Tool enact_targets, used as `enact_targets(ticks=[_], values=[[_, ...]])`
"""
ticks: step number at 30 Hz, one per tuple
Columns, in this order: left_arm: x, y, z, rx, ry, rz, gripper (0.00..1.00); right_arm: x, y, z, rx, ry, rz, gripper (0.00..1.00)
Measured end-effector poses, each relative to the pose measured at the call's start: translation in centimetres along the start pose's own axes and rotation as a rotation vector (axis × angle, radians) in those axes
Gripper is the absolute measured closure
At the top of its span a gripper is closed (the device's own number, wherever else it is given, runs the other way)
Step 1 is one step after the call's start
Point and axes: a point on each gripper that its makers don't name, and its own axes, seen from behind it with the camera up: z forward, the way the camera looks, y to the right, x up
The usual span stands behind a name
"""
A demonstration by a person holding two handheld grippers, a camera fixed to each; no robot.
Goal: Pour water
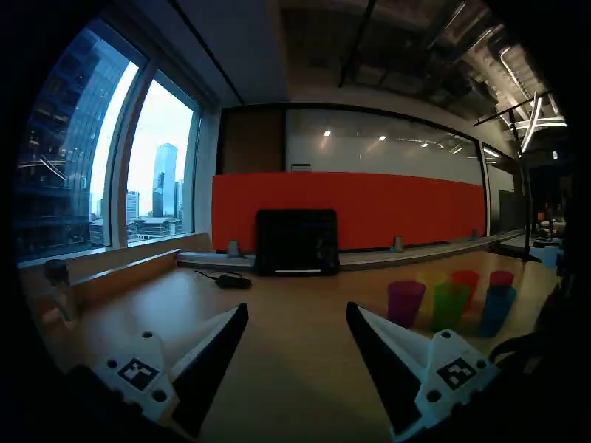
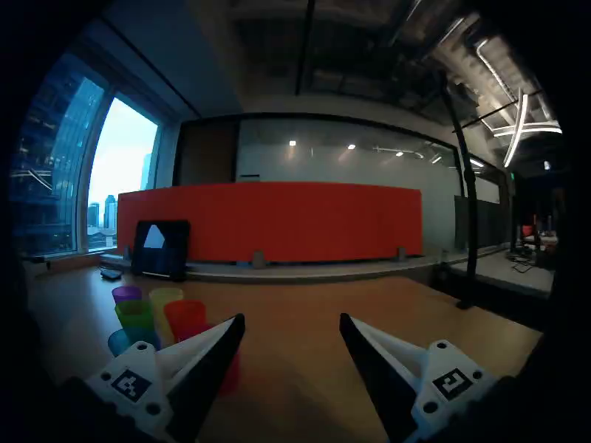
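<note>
- Your left gripper (image 1: 296,306) is spread wide. Its two fingers stand well apart, with nothing between them but bare wooden table (image 1: 295,369).
- A cluster of coloured cups (image 1: 450,299) stands on the table ahead and to the right of the left gripper, past its right finger and clear of it.
- In the front row, the purple cup (image 1: 405,301) is closest to the left gripper's centre line. The green cup (image 1: 450,304) is just beside it, and the blue cup (image 1: 496,310) is farthest right.
- A yellow cup (image 1: 431,282), a red cup (image 1: 465,282) and a pink cup (image 1: 501,278) stand just behind those three.
- Straight ahead of the left gripper, at the far edge of the table, a dark tablet (image 1: 296,241) stands upright in front of a red panel (image 1: 384,207).
- A small black adapter (image 1: 232,281) with a cable lies just left of the tablet.
- A tall window (image 1: 159,173) rises ahead and to the left.
- Your right gripper (image 2: 291,317) is also spread and holds nothing.
- In the right gripper view the cups (image 2: 165,299) stand ahead and to the left, close to the left finger. One cup is partly hidden behind that finger, and you cannot tell whether they touch.
</note>
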Motion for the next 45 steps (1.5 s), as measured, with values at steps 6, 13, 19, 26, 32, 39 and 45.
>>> enact_targets(ticks=[6,13,19,26,32,39,45], values=[[0.00,0.01,-0.02,0.000,0.000,0.000,0.02,0.04,-0.02,-0.02,0.000,0.000,0.000,0.01],[0.00,0.04,-0.01,0.000,0.000,0.000,0.01,0.04,0.01,0.01,0.000,0.000,0.000,0.01],[0.01,0.05,-0.04,0.000,0.000,0.000,0.02,0.01,0.02,0.04,0.000,0.000,0.000,0.01],[-0.01,0.06,-0.05,0.000,0.000,0.000,0.02,0.02,-0.01,0.00,0.000,0.000,0.000,0.01],[-0.02,0.05,-0.03,0.000,0.000,0.000,0.01,0.06,-0.04,0.02,0.000,0.000,0.000,0.01],[-0.07,0.00,0.05,0.000,0.000,0.000,0.02,0.12,-0.02,0.03,0.000,0.000,-0.001,0.01],[-0.06,0.25,0.25,-0.008,-0.001,0.001,0.02,0.12,-0.05,-0.01,0.003,0.001,-0.001,0.01]])
